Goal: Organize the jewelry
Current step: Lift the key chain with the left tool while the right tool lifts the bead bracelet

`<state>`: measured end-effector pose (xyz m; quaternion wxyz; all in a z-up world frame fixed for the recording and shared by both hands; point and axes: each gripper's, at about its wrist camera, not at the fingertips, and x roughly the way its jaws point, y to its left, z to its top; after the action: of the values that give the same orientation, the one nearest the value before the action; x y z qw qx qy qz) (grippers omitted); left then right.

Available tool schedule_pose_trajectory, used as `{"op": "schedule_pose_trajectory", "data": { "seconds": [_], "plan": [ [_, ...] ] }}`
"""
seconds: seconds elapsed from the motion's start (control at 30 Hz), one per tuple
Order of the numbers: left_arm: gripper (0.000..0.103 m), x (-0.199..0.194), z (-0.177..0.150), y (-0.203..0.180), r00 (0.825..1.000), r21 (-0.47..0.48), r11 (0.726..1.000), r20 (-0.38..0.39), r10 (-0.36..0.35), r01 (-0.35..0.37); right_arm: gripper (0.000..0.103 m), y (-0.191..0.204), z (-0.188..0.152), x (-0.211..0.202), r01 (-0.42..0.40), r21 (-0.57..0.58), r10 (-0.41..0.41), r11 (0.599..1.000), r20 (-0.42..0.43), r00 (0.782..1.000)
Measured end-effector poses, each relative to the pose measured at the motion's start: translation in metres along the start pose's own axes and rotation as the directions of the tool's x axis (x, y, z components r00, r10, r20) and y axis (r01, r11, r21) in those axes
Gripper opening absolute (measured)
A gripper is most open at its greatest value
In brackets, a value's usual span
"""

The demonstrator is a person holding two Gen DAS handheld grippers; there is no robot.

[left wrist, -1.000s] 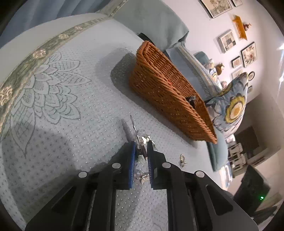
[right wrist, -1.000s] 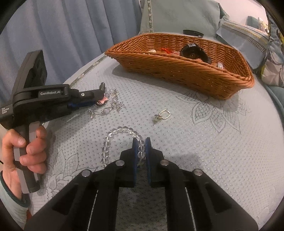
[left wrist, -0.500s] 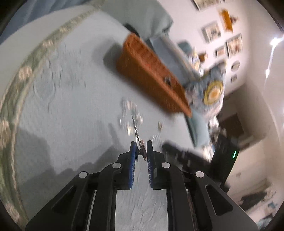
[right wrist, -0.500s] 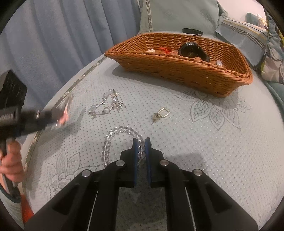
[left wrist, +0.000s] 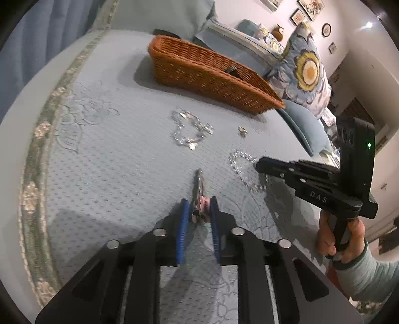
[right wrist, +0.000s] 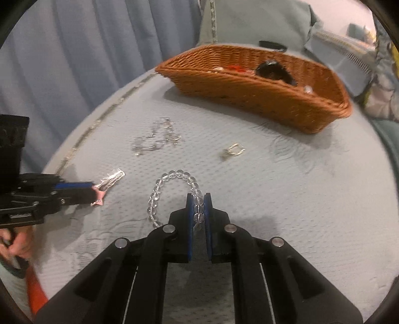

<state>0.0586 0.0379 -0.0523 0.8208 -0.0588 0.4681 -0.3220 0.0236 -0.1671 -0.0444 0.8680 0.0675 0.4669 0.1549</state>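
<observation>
left wrist: quilted bedspread [left wrist: 112,159] (framed pictures [left wrist: 309,7] behind)

Both tongs are matte black — the left tongs [left wrist: 198,210] and right tongs [right wrist: 198,208] carry ribbed blue pads and round silver screws. One bears white letters "DAS" and a green light. The person's sleeve [left wrist: 366,274] is pale grey-green, ribbed at the cuff.
</observation>
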Motion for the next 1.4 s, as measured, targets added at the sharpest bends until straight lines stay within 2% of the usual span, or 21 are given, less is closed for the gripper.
{"op": "schedule_pose_trajectory", "data": {
  "seconds": [0.13, 0.2, 0.27, 0.4, 0.53, 0.6, 0.67, 0.73, 0.87, 1.0, 1.07, 1.27, 1.4],
  "plan": [
    [0.029, -0.001, 0.000, 0.003, 1.000, -0.010, 1.000, 0.017, -0.004, 0.004, 0.007, -0.003, 0.001, -0.002, -0.008, 0.006, 0.007, 1.000, 0.010, 1.000],
    [0.042, -0.003, 0.000, -0.003, 1.000, 0.008, 1.000, 0.029, 0.009, -0.009, 0.008, -0.005, 0.001, -0.001, -0.015, 0.013, 0.015, 1.000, 0.011, 1.000],
    [0.046, -0.003, -0.002, -0.011, 0.999, 0.036, 0.999, 0.040, 0.031, -0.032, 0.009, -0.008, 0.002, 0.000, -0.036, 0.028, 0.035, 0.999, 0.008, 0.999],
    [0.046, 0.004, -0.004, -0.026, 0.996, 0.092, 0.992, 0.028, 0.087, -0.089, 0.010, -0.008, 0.003, 0.001, -0.035, 0.018, 0.035, 0.999, 0.012, 0.999],
    [0.041, 0.012, -0.008, -0.040, 0.977, 0.164, 0.963, 0.037, 0.209, -0.212, 0.017, 0.003, 0.004, 0.005, -0.007, -0.029, 0.007, 1.000, 0.016, 1.000],
    [0.026, 0.016, -0.009, -0.045, 0.962, 0.198, 0.942, 0.042, 0.269, -0.272, 0.017, 0.010, 0.005, 0.009, 0.031, -0.062, -0.030, 0.998, 0.017, 0.999],
    [0.021, 0.016, -0.010, -0.045, 0.955, 0.213, 0.931, 0.049, 0.293, -0.297, 0.017, 0.020, 0.005, 0.011, 0.084, -0.113, -0.081, 0.990, 0.027, 0.996],
    [0.021, 0.014, -0.010, -0.045, 0.954, 0.216, 0.929, 0.055, 0.295, -0.300, 0.006, 0.025, 0.004, 0.012, 0.088, -0.136, -0.085, 0.987, 0.028, 0.996],
    [0.021, 0.010, -0.010, -0.045, 0.957, 0.209, 0.934, 0.071, 0.281, -0.289, 0.006, 0.022, 0.003, 0.007, 0.075, -0.123, -0.070, 0.990, 0.046, 0.997],
    [0.021, -0.006, -0.007, -0.050, 0.959, 0.203, 0.942, 0.146, 0.241, -0.268, 0.006, 0.016, 0.008, -0.009, 0.020, -0.080, -0.013, 0.997, 0.083, 0.996],
    [0.021, -0.013, -0.005, -0.051, 0.960, 0.187, 0.950, 0.176, 0.218, -0.250, 0.006, 0.016, 0.008, -0.019, 0.017, -0.078, -0.009, 0.997, 0.107, 0.994],
    [0.021, -0.029, 0.000, -0.055, 0.944, 0.149, 0.958, 0.262, 0.199, -0.243, 0.006, 0.010, 0.017, -0.047, 0.012, -0.052, -0.003, 0.999, 0.175, 0.985],
    [0.021, -0.037, 0.007, -0.066, 0.935, 0.159, 0.959, 0.307, 0.179, -0.235, 0.006, 0.001, 0.022, -0.065, 0.017, -0.019, -0.013, 1.000, 0.214, 0.977]
  ]
}}
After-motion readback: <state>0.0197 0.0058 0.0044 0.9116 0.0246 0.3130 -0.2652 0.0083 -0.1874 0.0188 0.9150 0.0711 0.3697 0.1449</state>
